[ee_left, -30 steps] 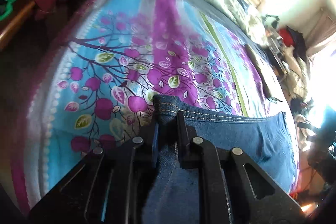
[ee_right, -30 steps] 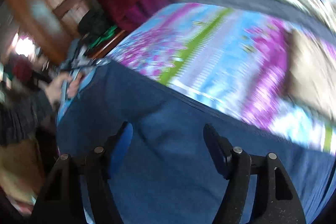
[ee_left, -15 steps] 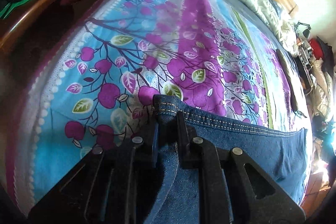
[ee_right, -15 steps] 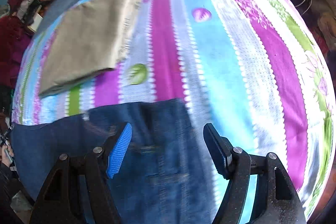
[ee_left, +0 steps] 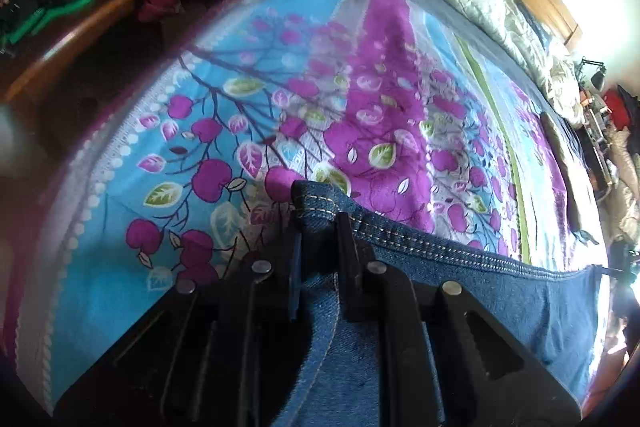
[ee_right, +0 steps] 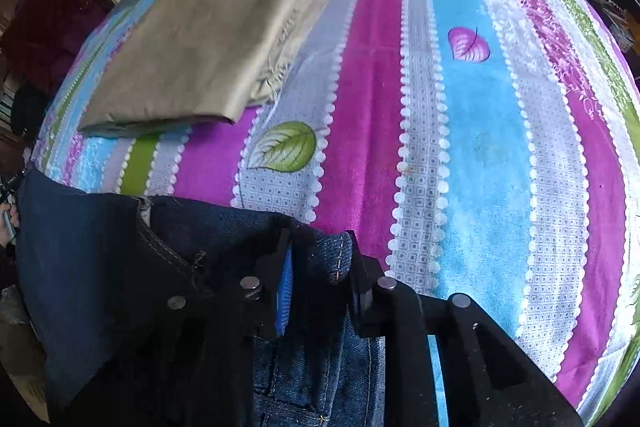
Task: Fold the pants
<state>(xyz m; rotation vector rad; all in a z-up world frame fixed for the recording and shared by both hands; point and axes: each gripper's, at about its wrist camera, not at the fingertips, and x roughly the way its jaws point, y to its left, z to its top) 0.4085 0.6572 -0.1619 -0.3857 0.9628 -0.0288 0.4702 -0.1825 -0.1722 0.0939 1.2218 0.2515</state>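
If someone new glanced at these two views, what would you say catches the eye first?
Probably the loud bedspread, striped in magenta, blue and white with leaf and fruit prints, filling both views. Next, the dark blue jeans stretched along the near edge, clamped at one end by the left gripper and at the other by the right gripper. A folded tan cloth lies farther back on the bed.

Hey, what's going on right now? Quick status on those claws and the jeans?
Left claw shut on jeans hem. Right claw shut on another denim edge. Folded tan cloth farther up the bedspread, clear of the jeans.
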